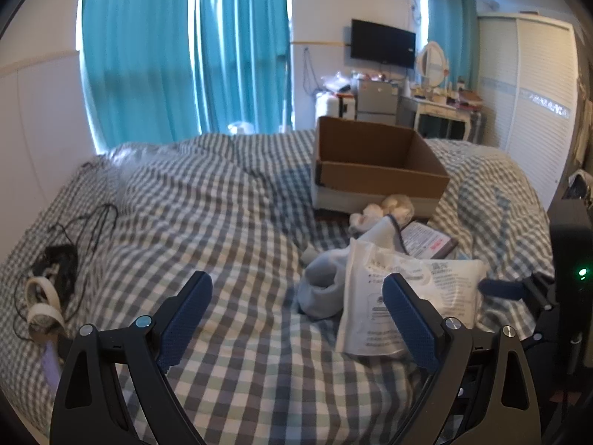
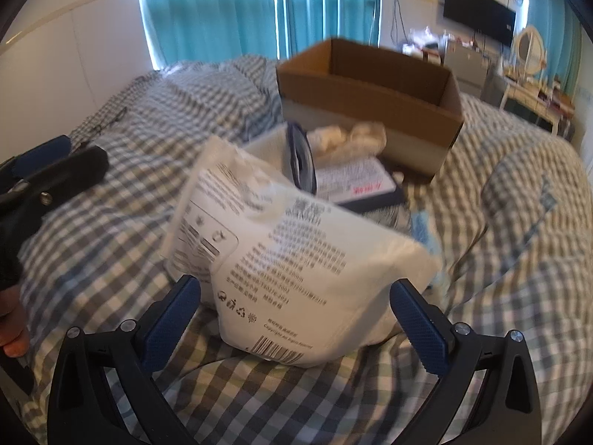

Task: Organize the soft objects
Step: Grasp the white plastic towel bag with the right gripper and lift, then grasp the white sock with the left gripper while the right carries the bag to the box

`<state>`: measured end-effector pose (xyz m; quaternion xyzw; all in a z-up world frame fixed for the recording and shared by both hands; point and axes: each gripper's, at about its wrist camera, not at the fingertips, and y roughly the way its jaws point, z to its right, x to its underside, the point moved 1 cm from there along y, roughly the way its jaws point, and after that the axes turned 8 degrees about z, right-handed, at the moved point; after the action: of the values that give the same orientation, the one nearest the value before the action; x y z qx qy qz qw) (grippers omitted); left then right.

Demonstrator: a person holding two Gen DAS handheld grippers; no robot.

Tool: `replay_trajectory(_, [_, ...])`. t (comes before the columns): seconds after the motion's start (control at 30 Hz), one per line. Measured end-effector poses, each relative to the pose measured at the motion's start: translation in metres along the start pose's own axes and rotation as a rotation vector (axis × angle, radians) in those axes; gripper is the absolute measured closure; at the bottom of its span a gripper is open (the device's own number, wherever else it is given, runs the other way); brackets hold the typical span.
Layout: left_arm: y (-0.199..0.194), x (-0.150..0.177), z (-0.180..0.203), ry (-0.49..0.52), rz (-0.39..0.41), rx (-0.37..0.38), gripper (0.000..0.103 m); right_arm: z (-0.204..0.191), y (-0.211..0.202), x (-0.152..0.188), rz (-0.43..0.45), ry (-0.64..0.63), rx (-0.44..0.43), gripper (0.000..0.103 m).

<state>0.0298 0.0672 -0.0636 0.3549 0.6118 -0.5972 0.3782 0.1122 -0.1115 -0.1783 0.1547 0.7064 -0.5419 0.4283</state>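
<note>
Blue textured pads lined the right gripper [image 2: 294, 293], spread wide around the white plastic pack [image 2: 296, 259] lying at twelve o'clock on the checked duvet [image 2: 519, 296]. The pack was judged light, soft and slippery, best pinched across its puffy middle. The left gripper [image 1: 296, 289] was spread too, empty. The cardboard box [image 2: 370, 85] stood beyond the pack.

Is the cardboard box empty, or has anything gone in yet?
Cannot tell fully. The box stands open on the bed, and its visible inner walls are bare, but the near wall hides the floor in both views.
</note>
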Motion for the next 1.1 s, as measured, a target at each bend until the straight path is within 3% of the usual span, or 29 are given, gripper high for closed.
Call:
replay_trajectory(0.1, [0.003, 0.003, -0.003, -0.016, -0.01, 0.004, 0.007, 0.0, 0.012, 0.006, -0.041, 0.0, -0.007, 0.014])
replay_trajectory(0.17, [0.004, 0.004, -0.004, -0.017, -0.011, 0.005, 0.007, 0.0, 0.014, 0.008, -0.046, 0.003, -0.014, 0.032])
replay_trajectory(0.2, [0.003, 0.004, -0.004, -0.017, -0.01, 0.005, 0.007, 0.0, 0.014, 0.007, -0.047, 0.0, -0.014, 0.036])
replay_trajectory(0.43, [-0.003, 0.0, -0.006, -0.012, 0.005, -0.002, 0.007, -0.003, -0.006, 0.003, 0.001, -0.01, -0.021, 0.069])
replay_trajectory(0.6, [-0.011, -0.005, -0.001, 0.0, 0.026, 0.005, 0.007, 0.006, -0.044, -0.013, 0.107, -0.005, -0.012, 0.072])
replay_trajectory(0.77, [-0.008, -0.008, 0.006, -0.016, 0.015, 0.054, 0.007, 0.036, -0.072, -0.033, 0.191, 0.022, 0.07, 0.072])
replay_trajectory(1.0, [0.022, -0.008, 0.034, 0.033, -0.024, 0.099, 0.011, 0.09, -0.067, -0.045, 0.2, 0.055, 0.174, 0.072])
replay_trajectory(1.1, [0.043, -0.009, 0.038, 0.038, -0.048, 0.061, 0.011, 0.102, -0.06, -0.046, 0.188, 0.074, 0.175, 0.072])
